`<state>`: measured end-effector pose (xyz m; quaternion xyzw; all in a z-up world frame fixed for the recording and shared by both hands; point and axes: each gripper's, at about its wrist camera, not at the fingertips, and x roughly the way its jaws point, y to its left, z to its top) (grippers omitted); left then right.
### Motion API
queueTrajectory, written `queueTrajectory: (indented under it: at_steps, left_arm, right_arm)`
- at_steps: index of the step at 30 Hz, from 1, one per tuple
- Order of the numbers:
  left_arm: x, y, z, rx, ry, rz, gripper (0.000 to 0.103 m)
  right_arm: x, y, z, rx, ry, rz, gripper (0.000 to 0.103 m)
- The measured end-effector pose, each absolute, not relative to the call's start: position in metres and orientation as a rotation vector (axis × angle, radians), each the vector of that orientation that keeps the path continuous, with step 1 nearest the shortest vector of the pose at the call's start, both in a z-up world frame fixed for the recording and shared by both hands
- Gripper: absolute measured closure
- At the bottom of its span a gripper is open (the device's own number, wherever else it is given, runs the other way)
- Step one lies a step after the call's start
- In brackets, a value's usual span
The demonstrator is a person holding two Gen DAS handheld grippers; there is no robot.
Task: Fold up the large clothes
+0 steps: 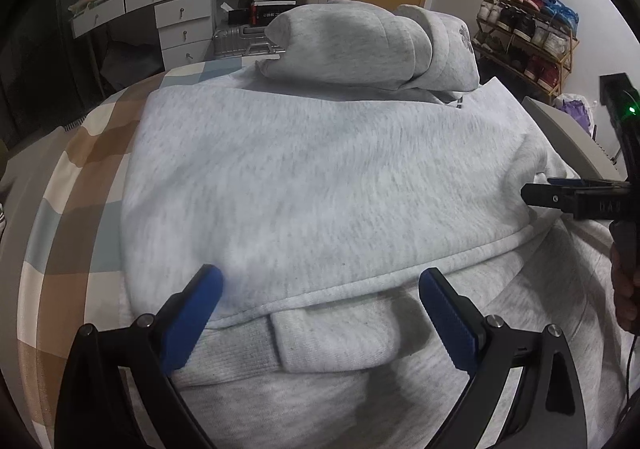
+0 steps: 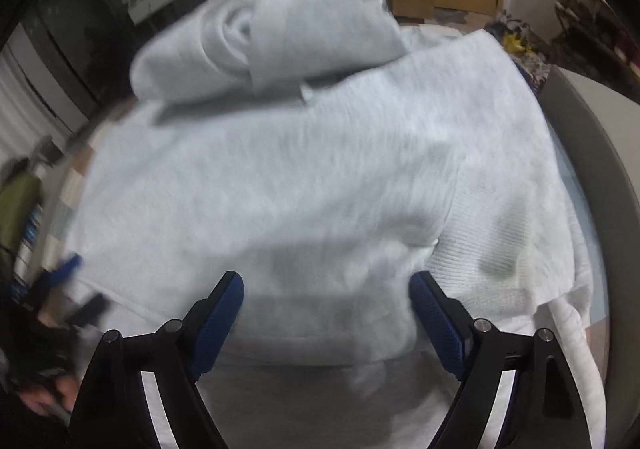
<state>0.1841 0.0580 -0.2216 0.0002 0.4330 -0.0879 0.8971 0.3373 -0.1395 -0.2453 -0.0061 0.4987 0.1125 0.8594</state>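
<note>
Grey hoodie [image 1: 328,177] lying on the bed [image 1: 80,185], body already doubled over, hood [image 1: 360,45] bunched at the far end, ribbed hem and cuff loose at the near edge and yet to be tucked. Left tongs [image 1: 320,313] and right tongs [image 2: 326,313] both spread wide above the near fold, gripping nothing. Shoe rack [image 1: 528,37] far right plain only in left view; right view blurred, showing the ribbed hem [image 2: 492,249] at right.
</note>
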Motion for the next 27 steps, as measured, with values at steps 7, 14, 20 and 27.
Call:
queueTrajectory:
  at_steps: [7,14,20,27]
  left_arm:
    - [0.189,0.063,-0.207,-0.027,0.911,-0.215,0.005]
    - [0.233,0.079,-0.088,-0.095,0.798,-0.268,0.005]
    - [0.349,0.048,-0.033,-0.034,0.848,-0.206,0.005]
    - [0.504,-0.008,-0.09,0.088,1.093,-0.118,0.005]
  right_arm:
    - [0.33,-0.156,-0.209,0.259,0.848,0.401,0.011]
    - [0.326,-0.198,-0.238,0.573,0.669,0.539,0.011]
    - [0.332,-0.216,-0.231,0.702,0.58,0.61,0.012]
    - [0.338,-0.226,-0.237,0.763,0.604,0.604,0.012]
